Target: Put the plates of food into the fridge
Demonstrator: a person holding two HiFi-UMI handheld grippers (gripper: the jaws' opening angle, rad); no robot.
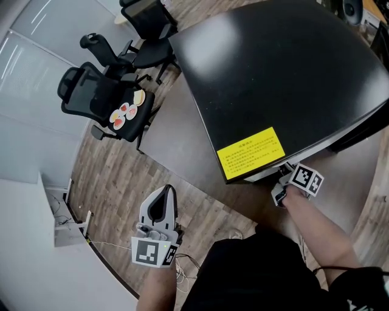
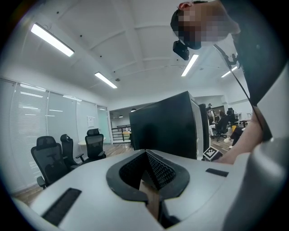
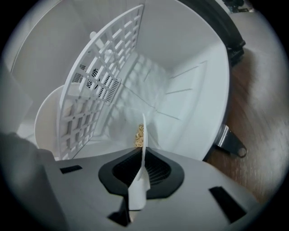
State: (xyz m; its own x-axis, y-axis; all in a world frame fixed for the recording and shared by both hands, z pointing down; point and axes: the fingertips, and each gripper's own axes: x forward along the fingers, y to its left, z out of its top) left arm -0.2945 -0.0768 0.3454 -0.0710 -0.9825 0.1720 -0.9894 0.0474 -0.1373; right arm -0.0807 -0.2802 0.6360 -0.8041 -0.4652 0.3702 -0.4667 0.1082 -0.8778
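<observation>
My right gripper (image 3: 137,180) is shut on the rim of a white plate (image 3: 143,135), seen edge-on with some brownish food on it. The plate reaches into the white inside of the fridge (image 3: 180,85), beside a white grid shelf (image 3: 101,76). In the head view only this gripper's marker cube (image 1: 307,179) shows, at the front edge of the black fridge (image 1: 285,73). My left gripper (image 1: 164,195) hangs low over the floor, shut and empty. More plates of food (image 1: 126,111) lie on a black office chair (image 1: 91,97) at the far left.
A yellow label (image 1: 252,153) sits on the fridge top. Other black office chairs (image 1: 146,18) stand behind the first one. A glass partition (image 1: 30,67) runs along the left, and cables (image 1: 103,246) trail on the wood floor near my left gripper.
</observation>
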